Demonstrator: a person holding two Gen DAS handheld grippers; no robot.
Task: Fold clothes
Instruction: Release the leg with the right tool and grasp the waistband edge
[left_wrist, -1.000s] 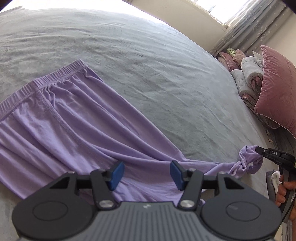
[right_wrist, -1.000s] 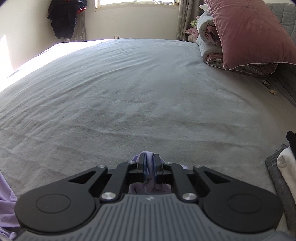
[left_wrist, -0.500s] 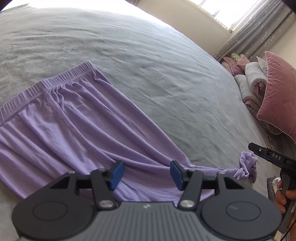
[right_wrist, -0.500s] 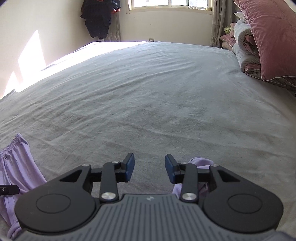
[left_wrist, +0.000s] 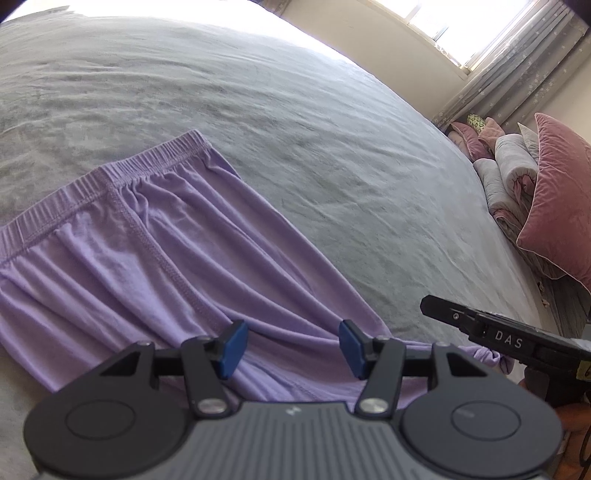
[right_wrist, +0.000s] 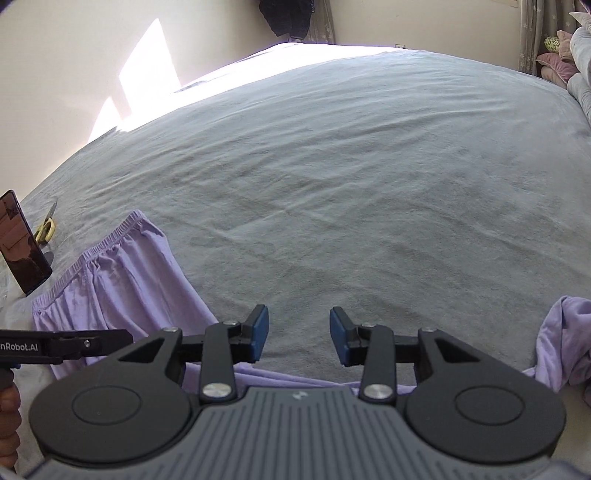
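Lilac trousers (left_wrist: 155, 251) lie spread on the grey bed (left_wrist: 295, 129), with the elastic waistband (left_wrist: 110, 173) at the upper left. My left gripper (left_wrist: 291, 347) hovers open just above the leg fabric, nothing between its blue pads. My right gripper (right_wrist: 299, 332) is open too, over bare bedcover with a strip of trouser leg (right_wrist: 280, 376) beneath its body. The bunched leg end (right_wrist: 565, 343) lies loose on the bed to its right. In the left wrist view the right gripper (left_wrist: 428, 306) comes in from the right edge. The left gripper (right_wrist: 125, 338) shows side-on at the left of the right wrist view.
A phone (right_wrist: 22, 243) stands propped at the bed's left edge, with scissors (right_wrist: 46, 229) behind it. Pink pillows (left_wrist: 557, 206) and rolled quilts (left_wrist: 509, 173) pile up at the head of the bed. Dark clothing (right_wrist: 288, 16) hangs on the far wall.
My right gripper has opened and let go of the bunched leg end, which now lies on the bed. It has swung left, closer to the left gripper. The left gripper has stayed put.
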